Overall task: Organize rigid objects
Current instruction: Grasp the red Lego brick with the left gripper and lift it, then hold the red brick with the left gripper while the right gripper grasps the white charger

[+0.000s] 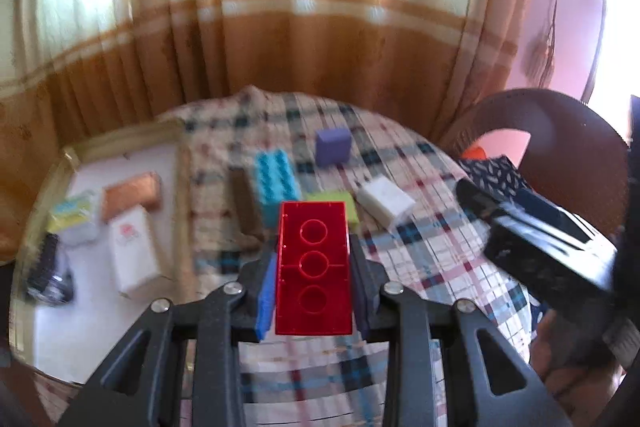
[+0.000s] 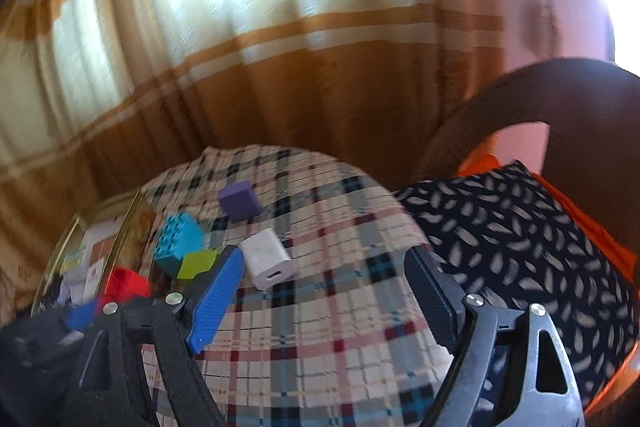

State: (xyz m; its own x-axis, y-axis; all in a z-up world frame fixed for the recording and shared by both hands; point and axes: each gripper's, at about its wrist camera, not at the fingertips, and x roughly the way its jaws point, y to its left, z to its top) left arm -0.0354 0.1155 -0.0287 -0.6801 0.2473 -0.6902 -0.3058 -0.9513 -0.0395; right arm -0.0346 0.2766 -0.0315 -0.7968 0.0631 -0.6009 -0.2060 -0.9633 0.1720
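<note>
My left gripper (image 1: 314,255) is shut on a red brick (image 1: 314,267), held above the plaid tablecloth; the brick also shows in the right wrist view (image 2: 126,283). Beyond it lie a cyan studded brick (image 1: 276,179), a green block (image 1: 332,201), a white charger cube (image 1: 386,201) and a purple block (image 1: 333,146). A gold-rimmed tray (image 1: 182,195) at the left holds a copper box (image 1: 132,195), a white box (image 1: 134,257) and other items. My right gripper (image 2: 324,287) is open and empty above the cloth, near the white charger cube (image 2: 267,259).
A brown block (image 1: 245,203) lies beside the cyan brick. A brown chair (image 2: 580,99) with a dark patterned cushion (image 2: 520,247) stands at the right of the table. Curtains hang behind the table. The right gripper's body shows in the left wrist view (image 1: 540,235).
</note>
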